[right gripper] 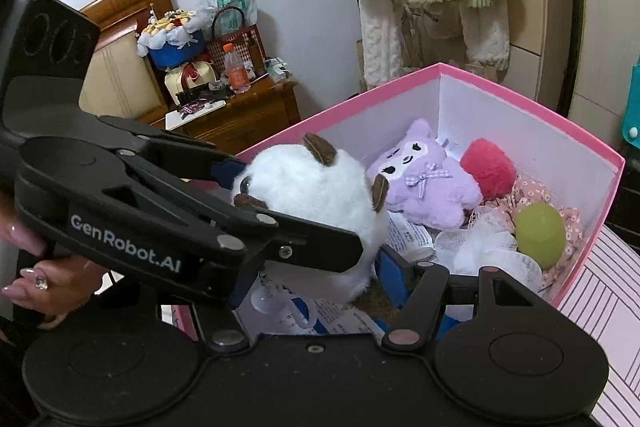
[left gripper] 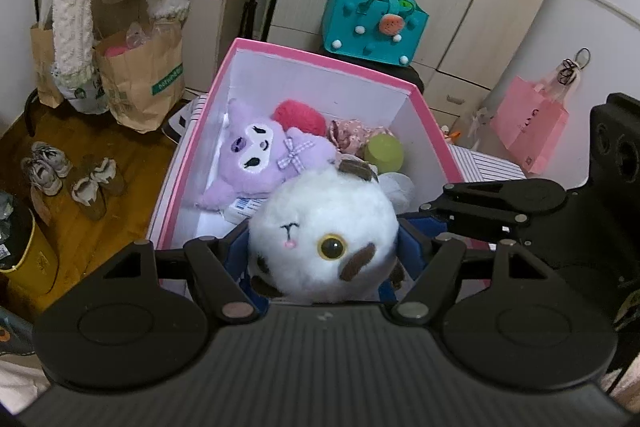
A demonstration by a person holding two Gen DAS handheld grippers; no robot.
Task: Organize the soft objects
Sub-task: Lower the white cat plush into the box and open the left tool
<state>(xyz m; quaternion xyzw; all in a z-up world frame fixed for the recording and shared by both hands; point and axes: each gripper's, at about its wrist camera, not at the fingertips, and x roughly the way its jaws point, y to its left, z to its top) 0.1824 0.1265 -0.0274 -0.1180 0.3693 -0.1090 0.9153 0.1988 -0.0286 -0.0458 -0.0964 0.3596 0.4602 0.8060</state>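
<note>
A round white plush cat (left gripper: 320, 219) with brown patches hangs over the near end of the pink box (left gripper: 320, 61). My left gripper (left gripper: 324, 251) is shut on it, a blue pad pressing each side. From the right, my right gripper (left gripper: 432, 211) reaches in to the same toy. In the right wrist view the white plush cat (right gripper: 312, 187) sits between the left gripper (right gripper: 288, 203) and my right gripper (right gripper: 320, 279), whose right blue pad touches its fur. Its left pad is hidden. Inside the pink box (right gripper: 520, 95) lie a purple plush (right gripper: 420, 179), a red fluffy ball (right gripper: 488, 167) and a green cup (right gripper: 540, 231).
Floral cloth, white mesh and printed paper also lie in the box. A teal bag (left gripper: 372, 23) stands behind it, paper bags (left gripper: 140, 83) and shoes (left gripper: 72, 175) to its left, a pink bag (left gripper: 528, 123) to the right. A cluttered wooden nightstand (right gripper: 240, 111) stands beyond. A person's hand (right gripper: 36, 267) holds the left gripper.
</note>
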